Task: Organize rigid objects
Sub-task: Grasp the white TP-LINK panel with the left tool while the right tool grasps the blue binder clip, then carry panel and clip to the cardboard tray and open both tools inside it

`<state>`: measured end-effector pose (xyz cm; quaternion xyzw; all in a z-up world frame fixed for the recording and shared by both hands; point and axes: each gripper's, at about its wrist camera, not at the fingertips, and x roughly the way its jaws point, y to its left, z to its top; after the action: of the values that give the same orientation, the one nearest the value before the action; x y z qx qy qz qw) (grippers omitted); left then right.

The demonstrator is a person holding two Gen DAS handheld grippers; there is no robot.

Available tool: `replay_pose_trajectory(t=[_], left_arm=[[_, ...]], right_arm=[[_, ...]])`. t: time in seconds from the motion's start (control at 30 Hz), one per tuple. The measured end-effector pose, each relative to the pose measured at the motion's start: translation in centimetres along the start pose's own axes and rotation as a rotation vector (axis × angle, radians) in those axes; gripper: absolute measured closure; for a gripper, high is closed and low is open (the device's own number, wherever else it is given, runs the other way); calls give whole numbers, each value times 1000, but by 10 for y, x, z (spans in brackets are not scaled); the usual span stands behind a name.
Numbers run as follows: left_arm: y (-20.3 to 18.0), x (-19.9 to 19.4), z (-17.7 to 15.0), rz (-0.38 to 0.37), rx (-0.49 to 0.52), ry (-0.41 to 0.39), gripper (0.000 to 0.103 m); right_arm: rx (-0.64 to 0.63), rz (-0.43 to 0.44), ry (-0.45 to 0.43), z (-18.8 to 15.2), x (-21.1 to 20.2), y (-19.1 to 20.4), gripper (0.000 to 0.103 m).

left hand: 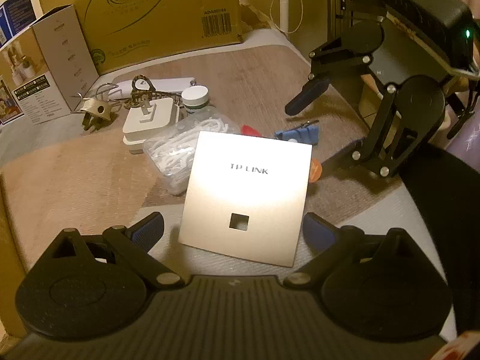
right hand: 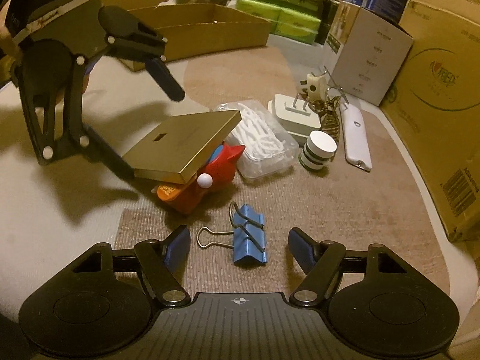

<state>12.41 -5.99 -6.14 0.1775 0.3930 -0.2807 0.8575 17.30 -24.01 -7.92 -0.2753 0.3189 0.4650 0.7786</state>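
A gold TP-LINK wall panel [left hand: 246, 195] lies tilted, propped on a red toy [right hand: 210, 174]. My left gripper [left hand: 232, 231] is open wide and straddles the panel's near end, with its fingers beside both side edges and not pressing. A blue binder clip [right hand: 249, 237] lies flat on the mat between the fingers of my right gripper [right hand: 240, 249]. That gripper is open, with a gap on each side of the clip. In the left wrist view the right gripper [left hand: 318, 126] hangs just over the binder clip [left hand: 300, 135].
Behind the panel sit a clear box of white pieces [right hand: 264, 141], a white plug adapter [right hand: 295, 117], a small white bottle [right hand: 318, 150] and a long white device [right hand: 357, 135]. A cardboard tray [right hand: 210, 30] stands at the back and a large carton [right hand: 435, 105] at the right.
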Motion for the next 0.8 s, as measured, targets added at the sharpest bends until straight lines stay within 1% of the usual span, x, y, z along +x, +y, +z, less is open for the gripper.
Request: replay_pose_trajectory(t=[0.03, 0.07, 0.1, 0.2, 0.3, 0.37, 0.47, 0.67, 0.8], left_arm=[[-1, 1, 0, 0, 5, 0, 5], [-2, 2, 0, 0, 9, -3, 5], [-2, 3, 0, 1, 11, -4, 5], [0, 8, 2, -4, 19, 1, 5], [2, 10, 5, -18, 27, -3, 6], [3, 11, 7, -24, 34, -6, 6], [5, 13, 8, -34, 35, -2, 9], [2, 13, 6, -45, 43, 7, 16], [2, 12, 6, -45, 35, 3, 17]], right_arm=[[17, 6, -1, 0, 1, -2, 32], [36, 20, -1, 0, 0, -4, 36], [55, 39, -2, 0, 0, -6, 42], [84, 68, -1, 0, 0, -9, 48], [104, 85, 6, 2, 2, -12, 50], [138, 100, 16, 3, 3, -17, 50], [170, 120, 26, 4, 5, -23, 50], [166, 98, 35, 6, 2, -17, 52], [167, 76, 31, 5, -1, -15, 52]])
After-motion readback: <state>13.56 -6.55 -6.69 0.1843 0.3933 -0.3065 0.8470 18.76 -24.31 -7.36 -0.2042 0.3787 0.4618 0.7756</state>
